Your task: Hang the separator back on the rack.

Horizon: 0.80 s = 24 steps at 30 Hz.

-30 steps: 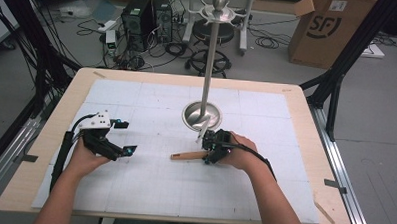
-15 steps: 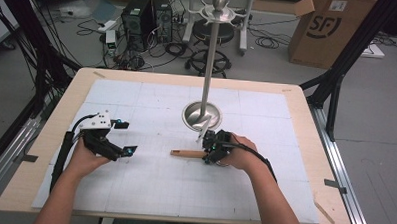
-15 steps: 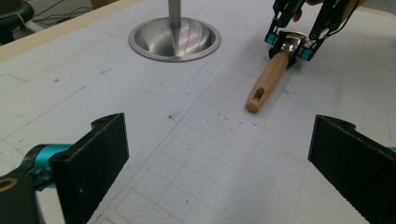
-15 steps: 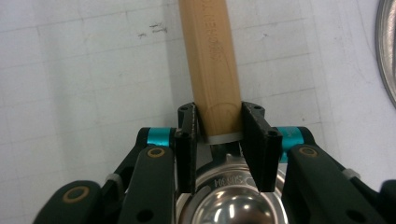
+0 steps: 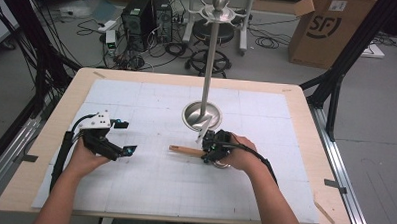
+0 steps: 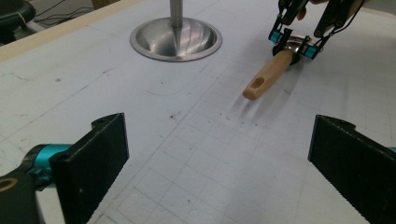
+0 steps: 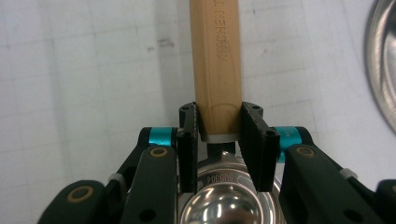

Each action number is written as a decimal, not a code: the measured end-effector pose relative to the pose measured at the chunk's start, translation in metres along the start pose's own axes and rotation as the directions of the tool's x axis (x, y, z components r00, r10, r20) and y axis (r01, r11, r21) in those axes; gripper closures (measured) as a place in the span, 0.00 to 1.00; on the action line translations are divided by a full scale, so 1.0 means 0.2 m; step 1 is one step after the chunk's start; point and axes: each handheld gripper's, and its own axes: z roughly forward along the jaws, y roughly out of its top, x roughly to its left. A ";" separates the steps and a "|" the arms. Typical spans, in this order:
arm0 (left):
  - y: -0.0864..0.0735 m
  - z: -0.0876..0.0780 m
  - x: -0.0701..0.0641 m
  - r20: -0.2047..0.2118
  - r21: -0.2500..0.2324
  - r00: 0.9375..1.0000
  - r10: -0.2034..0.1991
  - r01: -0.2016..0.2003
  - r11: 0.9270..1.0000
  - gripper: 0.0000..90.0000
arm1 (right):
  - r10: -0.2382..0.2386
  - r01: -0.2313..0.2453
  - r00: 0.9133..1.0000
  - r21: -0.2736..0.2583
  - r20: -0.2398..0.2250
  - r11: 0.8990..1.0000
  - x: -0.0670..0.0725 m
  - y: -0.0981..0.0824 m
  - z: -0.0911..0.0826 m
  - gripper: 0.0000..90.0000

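Observation:
A utensil with a light wooden handle (image 5: pixel 185 150) (image 6: pixel 268 74) (image 7: pixel 215 56) and a polished steel bowl (image 7: pixel 229 205) sits at the middle of the white mat. My right gripper (image 5: pixel 208 151) (image 7: pixel 218 126) is shut on the handle just where it meets the steel part, with a jaw pressed on each side. The handle's free end points left and hovers slightly above the mat, casting a shadow. My left gripper (image 5: pixel 126 137) (image 6: pixel 219 172) is held open and empty over the mat's left part, aimed at the utensil from a distance.
A steel stand with a round dished base (image 5: pixel 202 114) (image 6: pixel 175 39) (image 7: pixel 385 60) and a tall pole (image 5: pixel 210 57) rises just behind the right gripper (image 6: pixel 293 44). The white gridded mat (image 5: pixel 148 190) covers the wooden table (image 5: pixel 328 196).
The right gripper with the utensil has crept very slightly toward the stand. The left gripper has stayed where it was.

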 end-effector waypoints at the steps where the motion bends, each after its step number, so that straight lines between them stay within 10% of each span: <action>1: 0.00 0.00 0.00 -0.002 0.002 1.000 -0.001 0.001 1.000 0.06 | 0.001 -0.001 1.000 -0.016 0.009 1.000 0.00 0.00 -0.01 0.77; 11: 0.00 0.00 0.00 -0.007 -0.002 1.000 -0.001 0.001 1.000 0.06 | 0.030 -0.019 0.998 -0.160 0.062 0.987 -0.01 -0.03 -0.17 0.77; 24: 0.00 0.00 0.01 -0.007 0.003 1.000 -0.004 0.004 1.000 0.06 | 0.143 -0.090 0.985 -0.427 0.094 0.900 -0.08 -0.16 -0.41 0.77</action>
